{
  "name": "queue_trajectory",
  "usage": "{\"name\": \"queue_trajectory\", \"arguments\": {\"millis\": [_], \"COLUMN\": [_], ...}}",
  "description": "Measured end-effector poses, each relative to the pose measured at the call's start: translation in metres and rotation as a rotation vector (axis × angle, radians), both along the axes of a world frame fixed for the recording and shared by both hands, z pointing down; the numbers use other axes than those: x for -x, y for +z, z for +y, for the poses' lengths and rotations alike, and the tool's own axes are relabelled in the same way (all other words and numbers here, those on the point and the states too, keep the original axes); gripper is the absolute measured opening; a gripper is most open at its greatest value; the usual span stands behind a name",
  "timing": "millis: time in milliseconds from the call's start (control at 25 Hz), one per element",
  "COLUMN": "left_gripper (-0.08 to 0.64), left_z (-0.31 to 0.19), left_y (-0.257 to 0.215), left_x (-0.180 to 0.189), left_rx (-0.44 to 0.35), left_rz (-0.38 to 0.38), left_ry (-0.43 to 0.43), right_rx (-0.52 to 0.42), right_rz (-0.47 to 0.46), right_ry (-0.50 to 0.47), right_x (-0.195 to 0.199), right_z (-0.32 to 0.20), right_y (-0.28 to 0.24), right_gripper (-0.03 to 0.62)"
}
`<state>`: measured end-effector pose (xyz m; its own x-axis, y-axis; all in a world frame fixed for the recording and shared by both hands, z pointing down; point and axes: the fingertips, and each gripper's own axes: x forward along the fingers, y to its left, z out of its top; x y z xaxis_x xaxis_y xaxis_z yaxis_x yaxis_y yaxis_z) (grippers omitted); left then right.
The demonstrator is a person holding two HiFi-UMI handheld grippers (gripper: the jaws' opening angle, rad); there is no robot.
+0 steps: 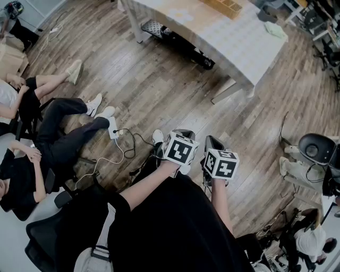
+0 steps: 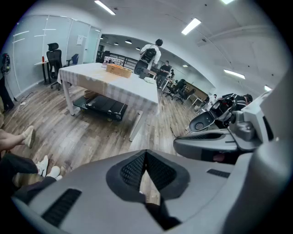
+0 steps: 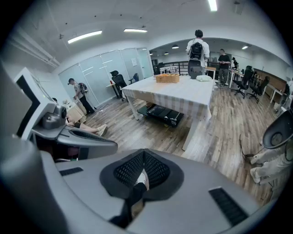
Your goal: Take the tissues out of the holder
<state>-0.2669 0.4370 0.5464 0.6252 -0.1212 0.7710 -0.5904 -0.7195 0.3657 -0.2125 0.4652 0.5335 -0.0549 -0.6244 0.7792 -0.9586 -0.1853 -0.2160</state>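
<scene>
The left claw (image 1: 184, 133) and the right claw (image 1: 213, 143) hang side by side above the person's black-clad lap, the left at nine o'clock of the right, both tipped down toward the wooden floor (image 1: 159, 85). In the left gripper view the left claw (image 2: 145, 153) is closed, its ribbed pads meeting at the tips with nothing between them, only floorboards showing through the gap below. In the right gripper view the right claw (image 3: 143, 153) is likewise closed and empty, with a dark trouser leg and a white shoe behind it.

The wooden holder (image 1: 223, 6) stands on the pale bench (image 1: 234, 45), well apart from both claws, at about one o'clock from them in the head view; whether tissues are in it cannot be made out. The same holder (image 3: 167, 78) sits toward the far end of the bench top (image 3: 183, 93). A pale crumpled item (image 3: 203, 78) lies at its three o'clock. A low black cart (image 3: 160, 114) is parked under the bench. At ten o'clock of the claws a white power strip (image 1: 112, 128) lies on the floor, beside the legs of seated people (image 1: 64, 133).
</scene>
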Motion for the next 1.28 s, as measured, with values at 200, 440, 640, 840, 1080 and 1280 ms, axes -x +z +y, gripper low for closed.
{"name": "queue_trajectory", "arguments": {"millis": [200, 440, 640, 840, 1080, 1280], "left_gripper": [0.0, 0.0, 0.0, 0.0, 0.0, 0.0], "left_z": [0.059, 0.096, 0.11, 0.1, 0.084, 0.056], "left_y": [0.0, 0.003, 0.0, -0.006, -0.006, -0.007], "left_x": [-0.015, -0.021, -0.016, -0.005, -0.001, -0.014], "left_rx": [-0.007, -0.012, -0.028, -0.057, -0.047, -0.047], "left_rz": [0.014, 0.018, 0.01, -0.002, -0.009, 0.003], "left_ry": [0.028, 0.028, 0.022, -0.019, -0.037, -0.013], "right_rx": [-0.003, -0.009, -0.078, -0.114, -0.126, -0.129], "right_rz": [-0.01, -0.014, -0.04, -0.059, -0.075, -0.057], "right_ry": [-0.006, 0.004, 0.007, -0.047, -0.096, -0.076], "right_x": [-0.003, -0.012, -0.012, -0.006, 0.003, -0.014], "right_z": [0.059, 0.101, 0.109, 0.097, 0.077, 0.056], "right_y": [0.006, 0.009, 0.002, 0.0, -0.002, -0.009], "right_gripper": [0.014, 0.014, 0.015, 0.017, 0.019, 0.034]}}
